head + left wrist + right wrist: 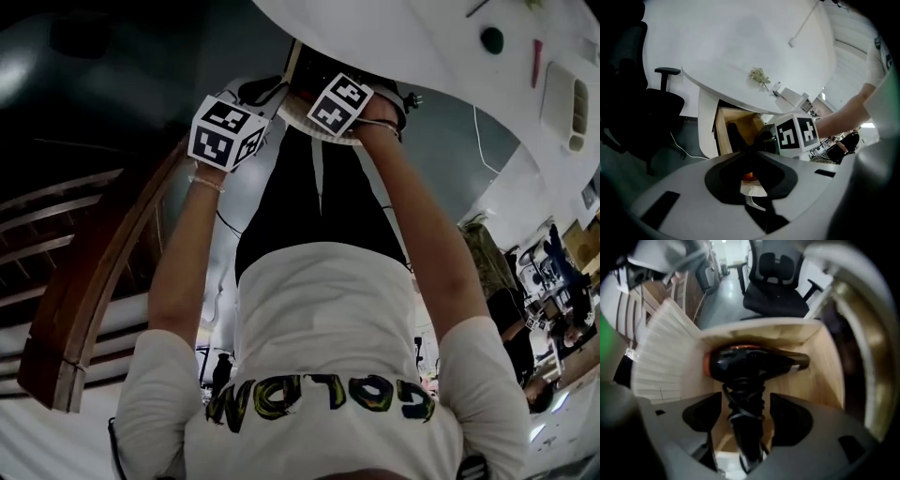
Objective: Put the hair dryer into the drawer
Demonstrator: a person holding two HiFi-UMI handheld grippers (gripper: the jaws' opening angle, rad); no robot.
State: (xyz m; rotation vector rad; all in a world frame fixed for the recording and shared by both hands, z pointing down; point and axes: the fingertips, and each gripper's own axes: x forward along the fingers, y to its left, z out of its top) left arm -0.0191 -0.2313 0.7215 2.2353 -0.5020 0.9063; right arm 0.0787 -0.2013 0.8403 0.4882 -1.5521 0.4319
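Observation:
The black hair dryer (750, 363), with an orange ring at its rear, lies on the floor of the open wooden drawer (825, 366). Its cord-wrapped handle (746, 427) runs between the jaws of my right gripper (746, 403). Those jaws stand open, with a gap on each side of the handle. In the left gripper view the drawer (745, 123) shows under the white table (740, 47), with the dryer (733, 136) dark inside it. My left gripper (751, 149) hovers just in front, its jaw tips together and nothing seen between them. The head view shows only both marker cubes (225, 131) (339, 103).
A black office chair (776, 291) stands beyond the drawer, and a second one (642, 108) sits left of the table. A white slatted panel (661, 357) flanks the drawer. A green sprig (759, 76) lies on the tabletop. The right gripper's cube (797, 133) is close beside my left gripper.

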